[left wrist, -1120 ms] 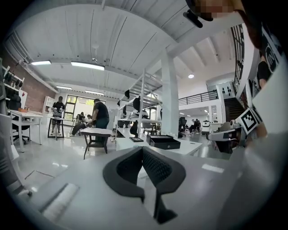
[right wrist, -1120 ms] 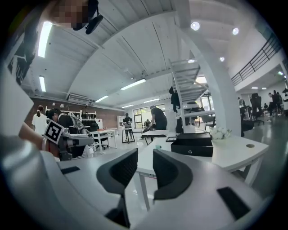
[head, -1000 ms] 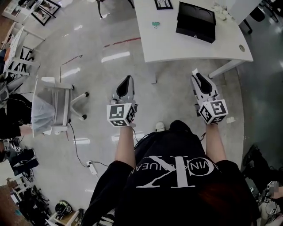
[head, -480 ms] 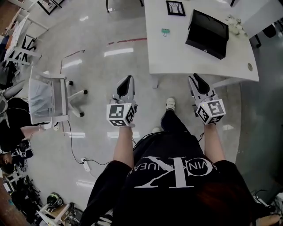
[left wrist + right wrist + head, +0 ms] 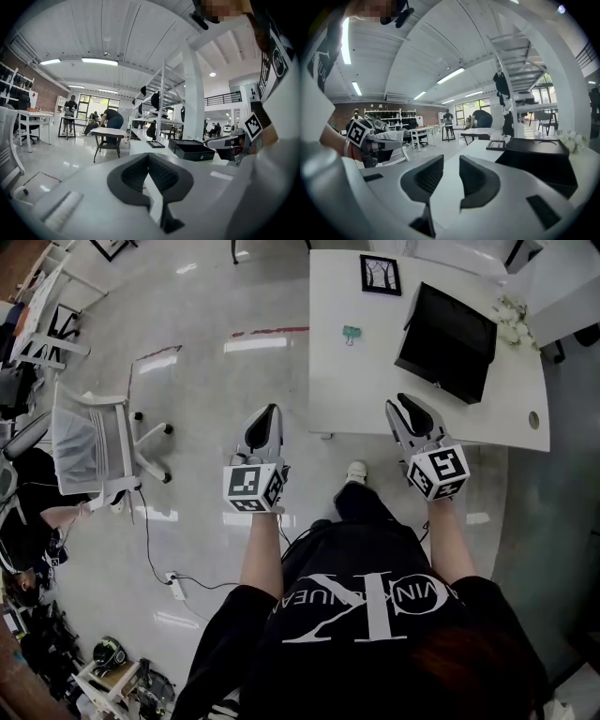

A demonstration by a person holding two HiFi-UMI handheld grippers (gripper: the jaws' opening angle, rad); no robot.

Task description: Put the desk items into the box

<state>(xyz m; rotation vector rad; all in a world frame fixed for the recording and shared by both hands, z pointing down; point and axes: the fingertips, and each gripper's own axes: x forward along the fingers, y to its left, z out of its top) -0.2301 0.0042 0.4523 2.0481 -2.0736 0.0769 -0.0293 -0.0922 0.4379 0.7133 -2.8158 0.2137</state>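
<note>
The person steps closer to the counter [image 5: 375,381], so it and the black box [image 5: 446,328] on it sit lower and nearer in the head view. The right tool [image 5: 405,409] now reaches over the counter's near edge instead of the floor, and the left tool [image 5: 263,415] comes level with its near left corner.

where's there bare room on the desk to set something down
On the desk, the stretch between the green clip, the black box and the front edge is bare. Crowded along the far edge: picture frame and box.
</note>
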